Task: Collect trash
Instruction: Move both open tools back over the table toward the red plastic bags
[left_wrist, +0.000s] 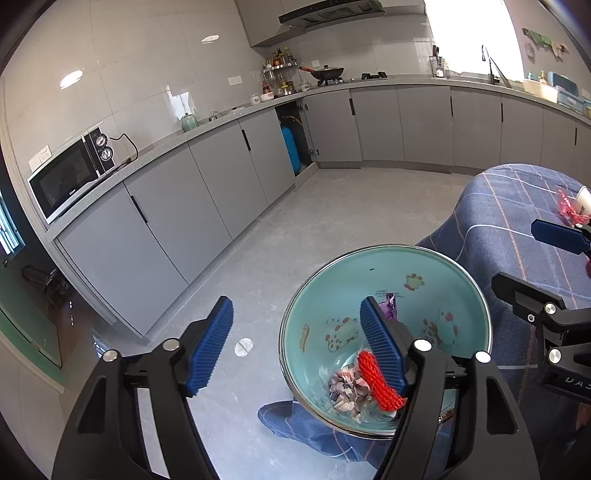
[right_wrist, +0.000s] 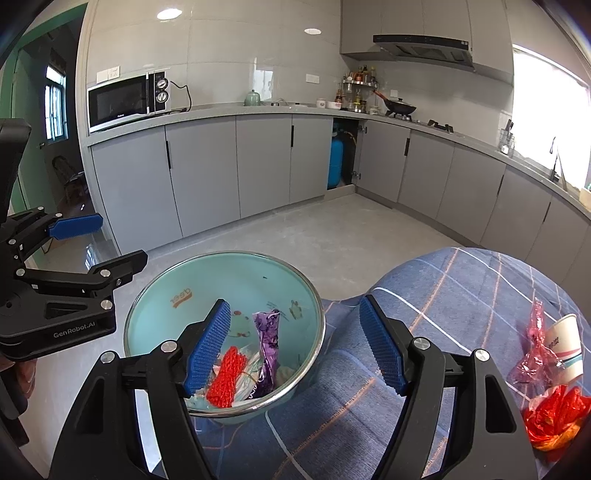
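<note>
Collecting partway done: bin (right_wrist: 221, 273) beside bench (right_wrist: 461, 295) holds red net (right_wrist: 223, 380), purple wrapper (right_wrist: 269, 343), crumpled paper (left_wrist: 347, 387). Cup (right_wrist: 565, 347), pink wrap (right_wrist: 535, 347), red bag (right_wrist: 554, 417) left on bench (right side). Left tool (left_wrist: 295, 347) and right tool (right_wrist: 295, 343) wide, empty.

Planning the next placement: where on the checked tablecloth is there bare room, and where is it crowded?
Free: the wide stretch of checked tablecloth between the teal bin and the paper cup, including under the right gripper, whose fingers hold nothing. Crowded: the right edge, where the pink wrapper, the cup and the red-orange wrapper cluster.
</note>
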